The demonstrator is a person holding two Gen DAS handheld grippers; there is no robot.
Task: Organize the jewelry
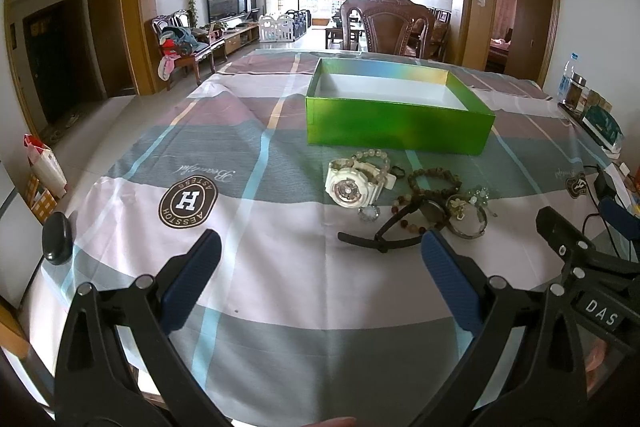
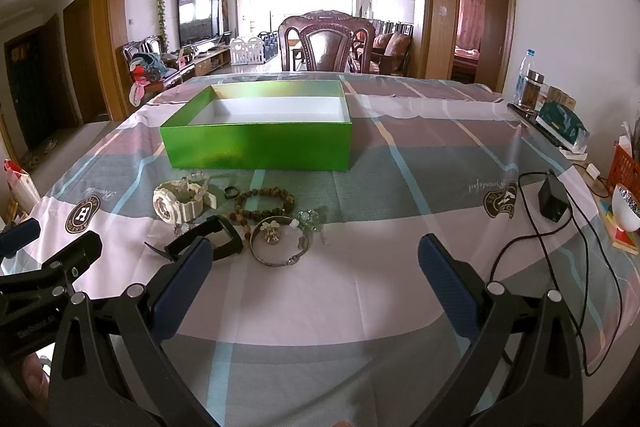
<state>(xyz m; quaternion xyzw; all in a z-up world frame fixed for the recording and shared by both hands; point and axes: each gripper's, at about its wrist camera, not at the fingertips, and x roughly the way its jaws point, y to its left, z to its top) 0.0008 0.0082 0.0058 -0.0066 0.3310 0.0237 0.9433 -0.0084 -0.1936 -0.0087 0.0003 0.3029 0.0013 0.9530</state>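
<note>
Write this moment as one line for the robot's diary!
stage: start | left gripper: open, empty | right gripper: open, empty | green box: empty | white watch, bead bracelets: on tablecloth

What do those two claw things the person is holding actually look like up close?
Both look alike. The left claw and the right claw each have a black plastic frame of triangular, cut-out arms joined by silver rivets. Each finger ends in a dark blue, finely textured pad. A small plate on the right claw's body reads "DAS" in white letters. No sleeves are visible.
</note>
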